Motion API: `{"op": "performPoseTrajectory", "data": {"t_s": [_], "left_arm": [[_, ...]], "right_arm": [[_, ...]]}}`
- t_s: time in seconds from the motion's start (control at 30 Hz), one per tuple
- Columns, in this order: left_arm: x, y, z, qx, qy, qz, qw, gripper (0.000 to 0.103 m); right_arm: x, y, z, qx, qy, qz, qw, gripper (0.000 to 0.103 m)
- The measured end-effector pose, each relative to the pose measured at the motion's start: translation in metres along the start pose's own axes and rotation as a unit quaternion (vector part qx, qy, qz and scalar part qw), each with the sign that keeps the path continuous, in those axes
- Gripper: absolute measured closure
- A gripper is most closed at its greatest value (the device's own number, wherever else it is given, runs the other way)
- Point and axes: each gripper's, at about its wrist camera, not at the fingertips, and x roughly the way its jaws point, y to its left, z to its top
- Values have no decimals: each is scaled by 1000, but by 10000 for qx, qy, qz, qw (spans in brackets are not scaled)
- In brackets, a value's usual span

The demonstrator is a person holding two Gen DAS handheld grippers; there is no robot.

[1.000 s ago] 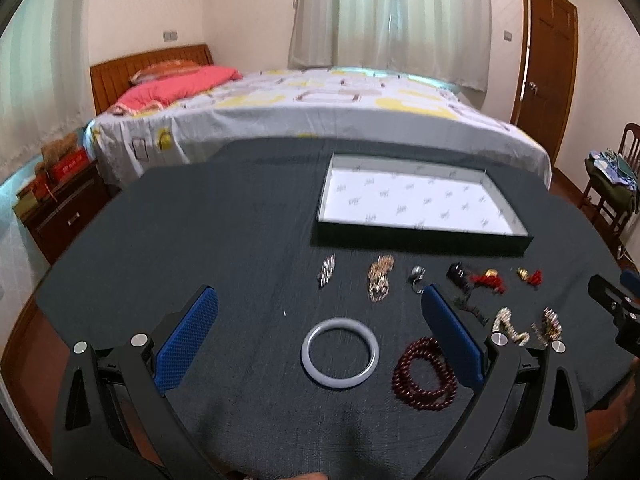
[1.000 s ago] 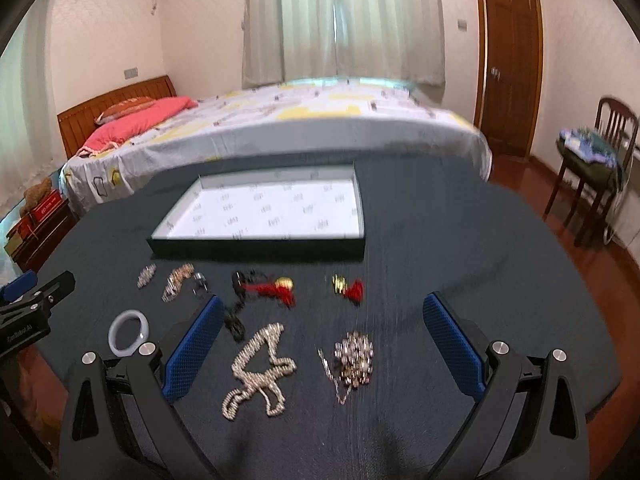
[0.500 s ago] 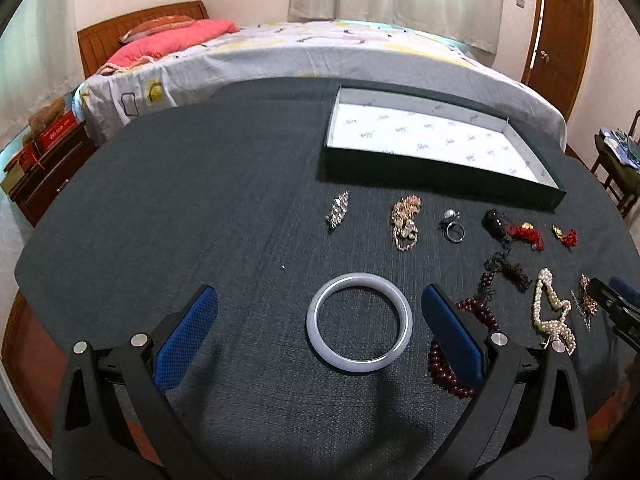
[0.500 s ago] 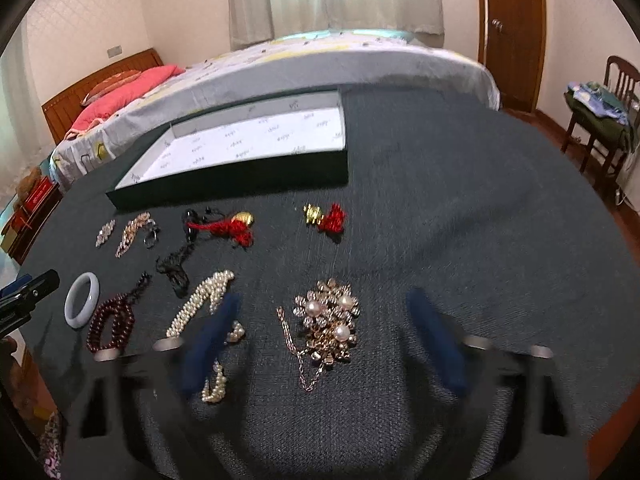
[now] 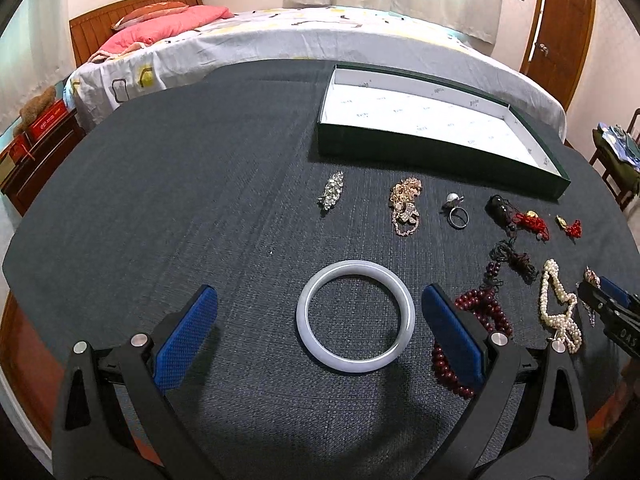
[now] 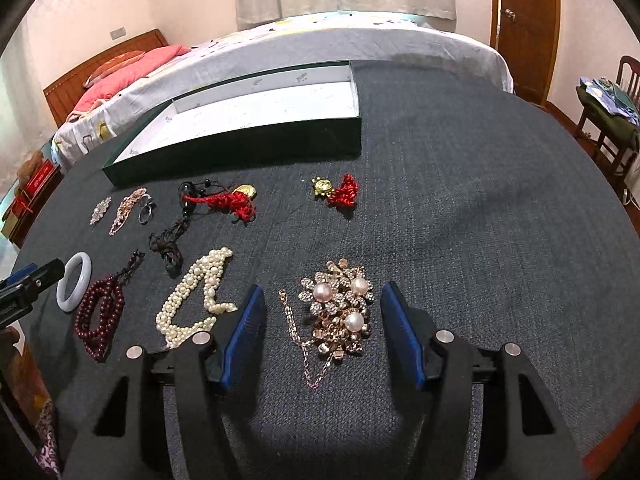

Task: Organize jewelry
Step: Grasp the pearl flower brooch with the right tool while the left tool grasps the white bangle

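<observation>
The empty tray [image 5: 440,156] waits at the counter's [image 5: 180,184] far side. My left tongs [image 5: 320,320] straddle the jade bangle [image 5: 355,316], spread: stiff, slick, breakable, so grip its rim. My right tongs [image 6: 322,312] flank the pearl brooch [image 6: 340,308], spread: light, delicate.

On the dark table [image 5: 168,184] I count one shallow green tray [image 5: 436,156] and ten pieces of jewelry: one white bangle [image 5: 355,316], one dark red bead bracelet [image 6: 98,316], one pearl strand [image 6: 196,296], one pearl-and-rhinestone brooch [image 6: 340,308], one small crystal brooch [image 5: 331,190], one rose-gold chain piece [image 5: 406,204], one ring [image 5: 456,212], two red-tasselled gold charms [image 6: 336,192], and one dark knotted cord [image 6: 168,240].
</observation>
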Motion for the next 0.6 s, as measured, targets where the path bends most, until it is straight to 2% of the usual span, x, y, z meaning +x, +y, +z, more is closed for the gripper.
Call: {"op": "performPoseTrajectory", "data": {"t_s": [0.13, 0.33, 0.4, 0.47, 0.6], "left_arm": [[2, 0, 0, -7, 35, -5, 10000, 4], [3, 1, -1, -42, 58, -1, 10000, 4], [4, 1, -1, -40, 62, -9, 10000, 4], [4, 1, -1, -39, 62, -50, 10000, 4], [5, 0, -1, -9, 78, -46, 10000, 4]], "right_arm": [[0, 2, -2, -164, -54, -140, 9998, 50], [-3, -7, -3, -88, -120, -143, 9998, 72], [-4, -8, -2, -68, -113, -122, 9998, 74], [-4, -9, -2, -40, -119, -85, 9999, 80], [-4, -9, -1, -23, -113, -55, 9999, 80]]}}
